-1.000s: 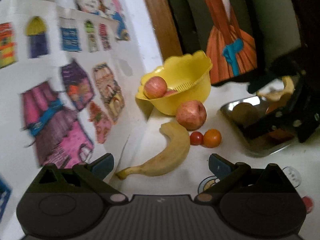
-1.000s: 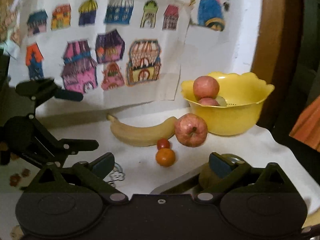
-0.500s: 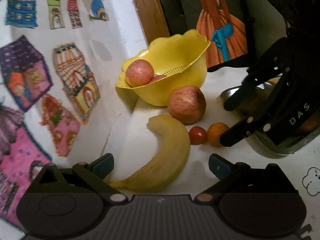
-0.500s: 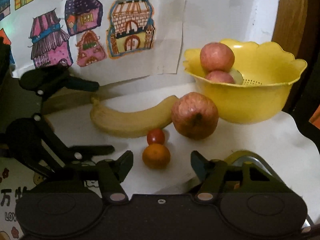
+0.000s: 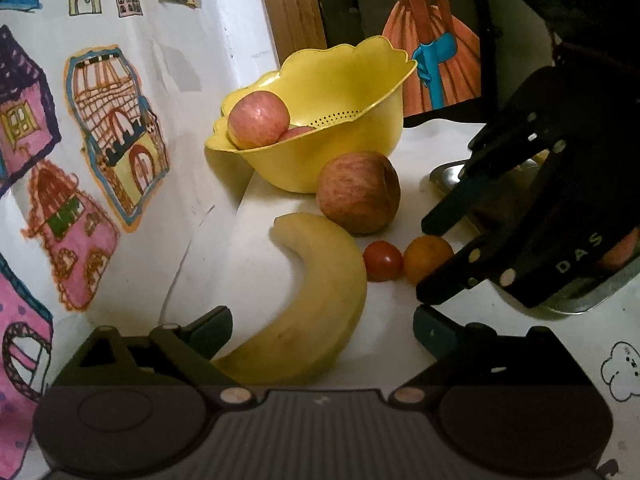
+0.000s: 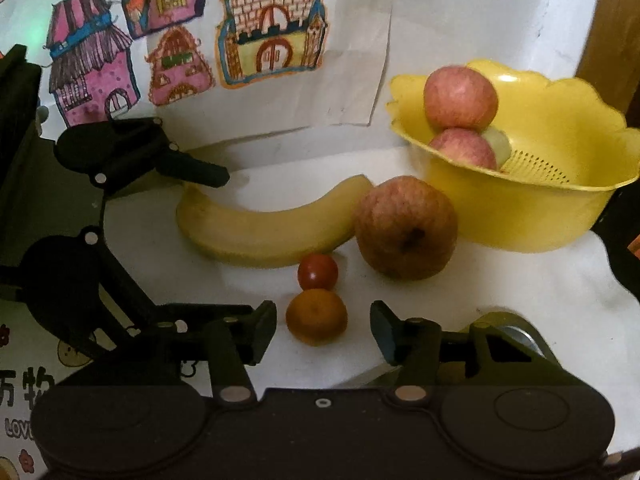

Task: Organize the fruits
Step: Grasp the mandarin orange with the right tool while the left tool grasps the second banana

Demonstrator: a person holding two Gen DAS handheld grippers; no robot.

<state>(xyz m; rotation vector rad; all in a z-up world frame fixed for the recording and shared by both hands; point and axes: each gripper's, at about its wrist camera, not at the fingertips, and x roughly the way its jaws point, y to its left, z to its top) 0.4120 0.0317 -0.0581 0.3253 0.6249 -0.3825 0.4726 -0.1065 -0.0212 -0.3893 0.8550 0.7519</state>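
A banana point(image 5: 328, 300) lies on the white tabletop, and my left gripper point(image 5: 322, 330) stands open with a finger on each side of its stem half. A small orange point(image 6: 316, 316) sits between the fingers of my right gripper point(image 6: 322, 322), which is open with gaps on both sides. A cherry tomato point(image 6: 318, 271) touches the orange's far side. Behind them rests a large apple point(image 6: 404, 228), against a yellow colander bowl point(image 6: 560, 208) holding two apples point(image 6: 460, 98). In the left wrist view my right gripper point(image 5: 430, 262) brackets the orange point(image 5: 424, 254).
A metal tray point(image 5: 580, 304) with more fruit sits at the right, partly hidden by the right gripper. A wall covered in house drawings point(image 6: 272, 28) runs close behind the banana. A framed picture point(image 5: 436, 32) leans behind the bowl.
Both grippers have moved forward toward the fruit. The left now straddles the banana. The right has narrowed its fingers and come down around the small orange.
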